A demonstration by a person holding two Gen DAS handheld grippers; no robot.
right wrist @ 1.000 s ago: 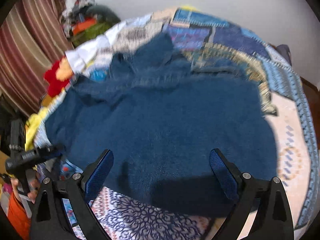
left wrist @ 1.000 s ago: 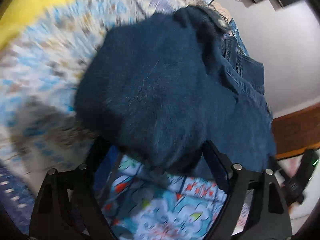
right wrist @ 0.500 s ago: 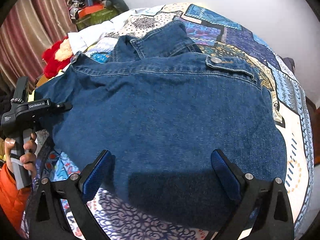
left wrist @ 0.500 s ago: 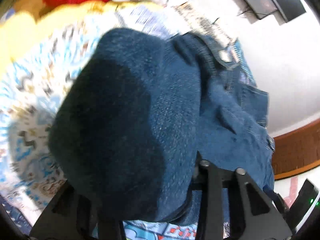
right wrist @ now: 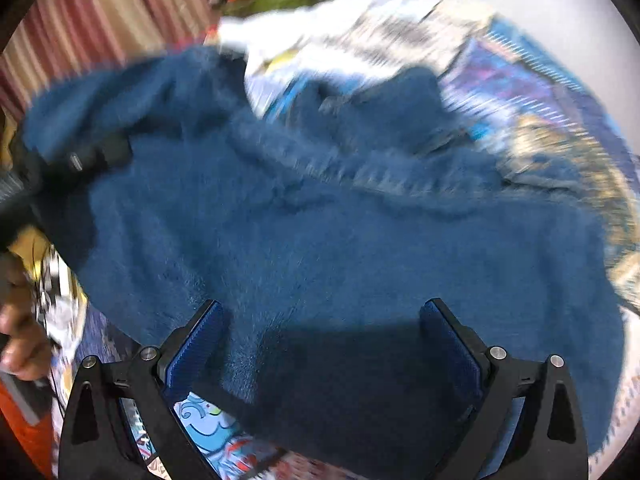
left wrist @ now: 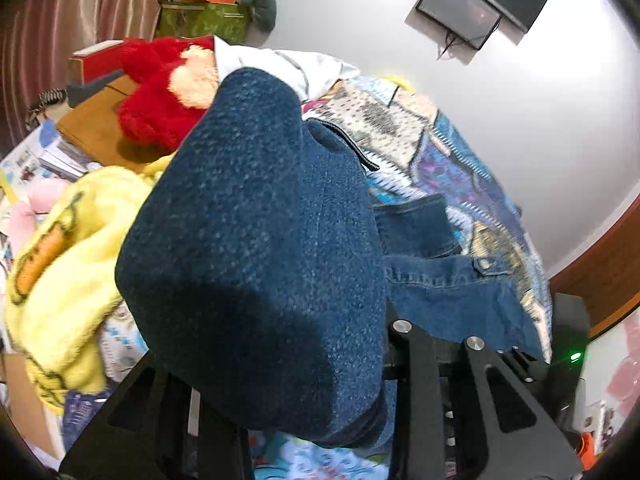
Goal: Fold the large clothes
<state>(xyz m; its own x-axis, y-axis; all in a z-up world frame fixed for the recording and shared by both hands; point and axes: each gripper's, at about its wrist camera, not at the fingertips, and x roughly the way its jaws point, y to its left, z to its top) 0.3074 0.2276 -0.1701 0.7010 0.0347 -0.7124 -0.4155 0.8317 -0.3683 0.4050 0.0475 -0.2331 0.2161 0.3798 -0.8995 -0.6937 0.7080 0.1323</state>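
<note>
A dark blue denim jacket (right wrist: 340, 240) lies spread on a patterned quilt (right wrist: 540, 92). My left gripper (left wrist: 320, 420) is shut on a bunched edge of the jacket (left wrist: 256, 264) and holds it lifted, so the cloth fills the middle of the left wrist view and hides the fingertips. My right gripper (right wrist: 320, 352) is open, its blue pads (right wrist: 196, 348) on either side of the jacket's near hem, not closed on it. The left gripper body (right wrist: 80, 160) shows at the jacket's left edge in the blurred right wrist view.
A yellow blanket (left wrist: 68, 248) and a red plush toy (left wrist: 160, 88) lie left of the jacket. A wooden board (left wrist: 92, 120) and clutter sit behind. A white wall with a mounted screen (left wrist: 472, 4) is beyond the bed. A hand (right wrist: 16, 320) is at far left.
My left gripper closed on the jacket edge and lifted it up and over. My right gripper stayed open and moved in over the near hem.
</note>
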